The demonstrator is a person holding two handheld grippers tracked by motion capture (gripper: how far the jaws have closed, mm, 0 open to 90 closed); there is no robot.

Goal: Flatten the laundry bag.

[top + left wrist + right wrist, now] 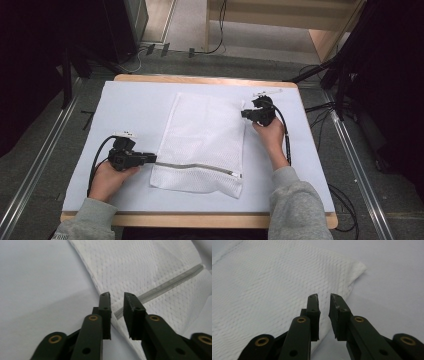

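Note:
A white mesh laundry bag (205, 135) lies flat on the pale blue mat (130, 100), with its grey zipper (197, 167) running across the near end. My left gripper (154, 159) is at the bag's left edge, level with the zipper's end. In the left gripper view its jaws (116, 296) stand slightly apart over the bag (150, 267) edge and the zipper (170, 282), with no pad pressing. My right gripper (243, 114) is at the bag's far right edge. In the right gripper view it (323, 297) is narrowly open above the mesh (274, 285), near a corner (359, 266).
The mat covers a wooden table (200, 220). Black cables (345, 205) lie on the floor to the right, and metal rails (360, 170) run along both sides. Dark stands (340, 70) and light wooden furniture (325, 35) are beyond the table.

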